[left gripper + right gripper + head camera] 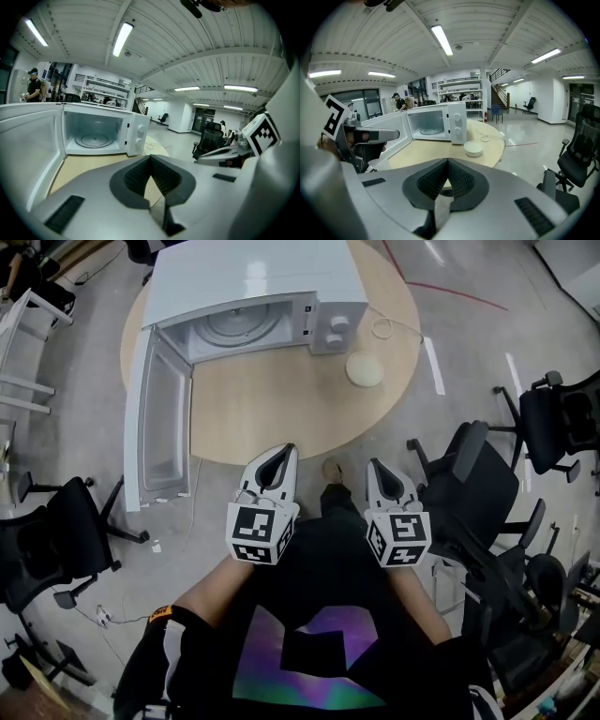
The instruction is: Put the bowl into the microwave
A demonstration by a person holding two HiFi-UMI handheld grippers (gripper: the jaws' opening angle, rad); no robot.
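left gripper (283,452): nearest the camera, held close to the person's body and short of the table edge; jaws together at the tips, nothing between them
right gripper (377,466): alongside, same height; jaws closed too, empty
microwave (258,296): far side of the round table (281,413), door (159,418) swung fully open to the left, glass turntable (242,324) bare
bowl (364,368): white, on the tabletop just right of the microwave's front corner, well apart from both grippers
done: door open, cavity free
left: reach, grasp the bowl, lift, carry it left into the cavity, release
progress: judged barely begun
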